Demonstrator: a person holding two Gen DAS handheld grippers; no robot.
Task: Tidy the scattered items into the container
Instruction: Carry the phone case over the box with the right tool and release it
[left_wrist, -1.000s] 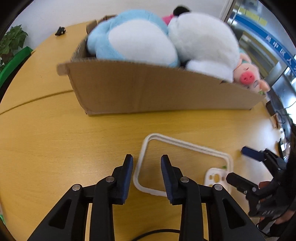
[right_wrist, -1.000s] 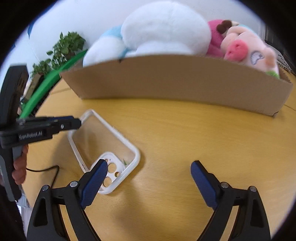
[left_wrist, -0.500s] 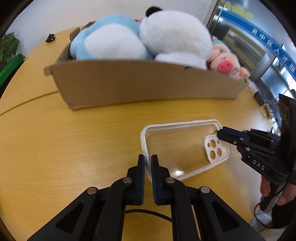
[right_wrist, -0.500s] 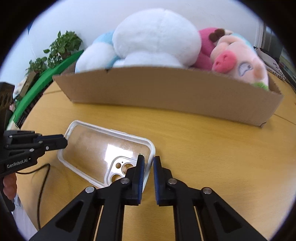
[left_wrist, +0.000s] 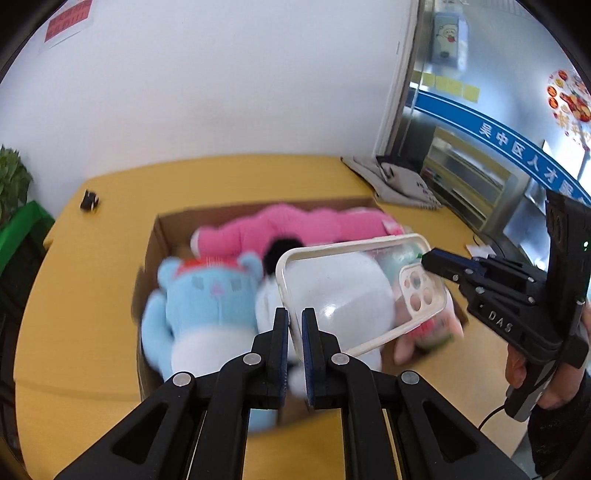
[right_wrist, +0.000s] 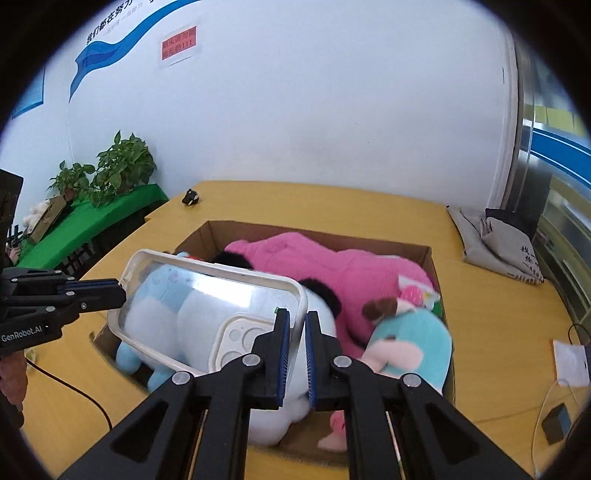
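Bright even light; toys motion-blurred; fisheye-bent edges.

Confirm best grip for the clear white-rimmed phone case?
Grip the short end rims, one gripper from each end. The clear white-rimmed phone case is a thin open shell; only its raised rim suits fingers. Left gripper and right gripper are pinching opposite ends, case level above the cardboard box.

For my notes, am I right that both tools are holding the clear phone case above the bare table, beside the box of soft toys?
Not quite: the phone case hangs over the box and its soft toys, not beside it. Both wrist views show this; the left tool and right tool do hold it.
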